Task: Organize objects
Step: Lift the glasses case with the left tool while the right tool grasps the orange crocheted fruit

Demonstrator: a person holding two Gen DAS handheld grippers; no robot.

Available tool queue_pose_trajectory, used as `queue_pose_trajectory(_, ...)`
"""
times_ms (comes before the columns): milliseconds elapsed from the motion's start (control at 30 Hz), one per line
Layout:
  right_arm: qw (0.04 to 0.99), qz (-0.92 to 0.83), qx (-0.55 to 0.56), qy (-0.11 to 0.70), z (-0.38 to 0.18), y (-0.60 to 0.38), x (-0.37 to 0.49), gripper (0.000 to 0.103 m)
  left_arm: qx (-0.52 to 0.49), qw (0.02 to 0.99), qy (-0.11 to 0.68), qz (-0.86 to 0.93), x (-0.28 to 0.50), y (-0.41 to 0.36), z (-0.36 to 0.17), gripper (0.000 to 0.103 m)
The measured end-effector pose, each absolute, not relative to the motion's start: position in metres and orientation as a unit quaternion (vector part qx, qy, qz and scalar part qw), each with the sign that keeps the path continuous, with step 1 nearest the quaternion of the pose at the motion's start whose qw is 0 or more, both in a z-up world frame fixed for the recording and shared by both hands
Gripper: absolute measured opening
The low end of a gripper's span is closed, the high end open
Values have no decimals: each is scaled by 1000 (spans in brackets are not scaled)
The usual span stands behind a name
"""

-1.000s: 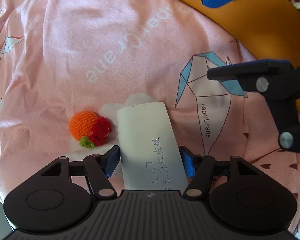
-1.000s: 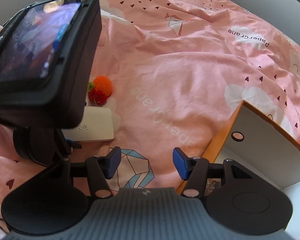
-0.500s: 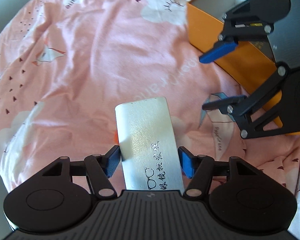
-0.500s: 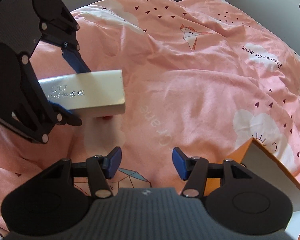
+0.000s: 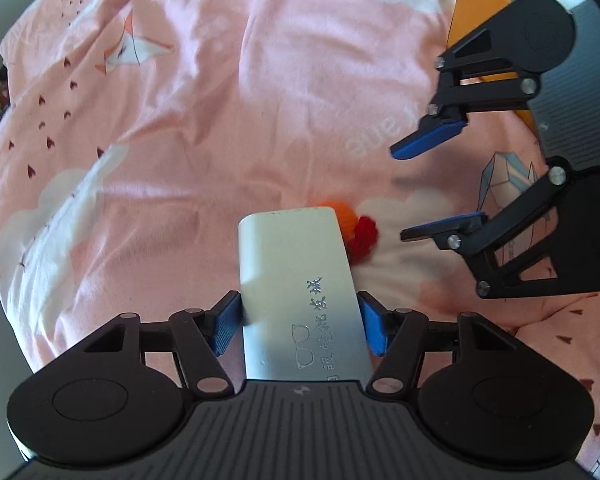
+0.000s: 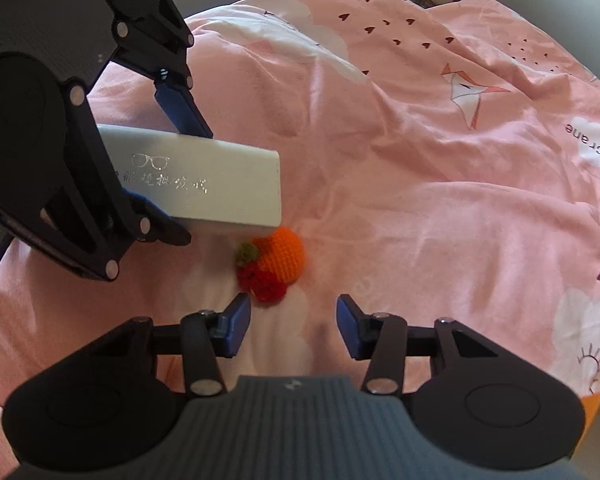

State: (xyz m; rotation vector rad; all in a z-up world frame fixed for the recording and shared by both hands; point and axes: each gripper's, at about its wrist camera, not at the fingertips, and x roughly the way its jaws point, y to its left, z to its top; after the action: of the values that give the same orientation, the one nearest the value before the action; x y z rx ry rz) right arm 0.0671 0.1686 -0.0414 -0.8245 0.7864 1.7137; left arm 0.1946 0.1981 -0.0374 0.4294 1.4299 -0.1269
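Now the left claw (image 5: 300, 330) pinches a white glasses case (image 5: 300, 292) across its width, lifted clear of the pink bedspread (image 5: 160, 140); in the right wrist view the case hangs at left of frame, just above a crocheted orange toy (image 6: 278, 262) lying on the bed; the right claw (image 6: 294, 326) stands spread with nothing between its pads, though its jaws have just been closing, and the toy sits just ahead of its left finger. An orange box (image 5: 476, 4) shows at upper right of the left view; likely the case is bound there. Next, I judge, the right claw must centre on the toy before pinching.
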Motion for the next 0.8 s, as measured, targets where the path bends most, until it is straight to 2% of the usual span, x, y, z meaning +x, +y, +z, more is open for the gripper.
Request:
queue_pose_trajectory(133, 490, 730, -358, 314, -53, 186, 53, 50, 166, 729, 661, -61, 195, 211, -37, 72)
queue_pose_trajectory(267, 475, 735, -379, 301, -63, 201, 44, 51, 165, 714, 676, -73, 201, 216, -38, 77)
queue_pose_trajectory(500, 468, 738, -366, 319, -75, 218, 44, 50, 163, 689, 703, -75, 206, 218, -37, 77)
queue_pose_trajectory(600, 474, 735, -363, 320, -75, 217, 44, 48, 169, 689, 701, -76, 202, 216, -34, 74)
queue_pose_trajectory(633, 476, 734, -364, 320, -74, 215, 44, 48, 167, 690, 699, -78, 201, 215, -33, 70)
queue_pose_trajectory(800, 496, 720, -375, 308, -60, 199, 48, 48, 183, 713, 673, -79, 192, 209, -27, 70)
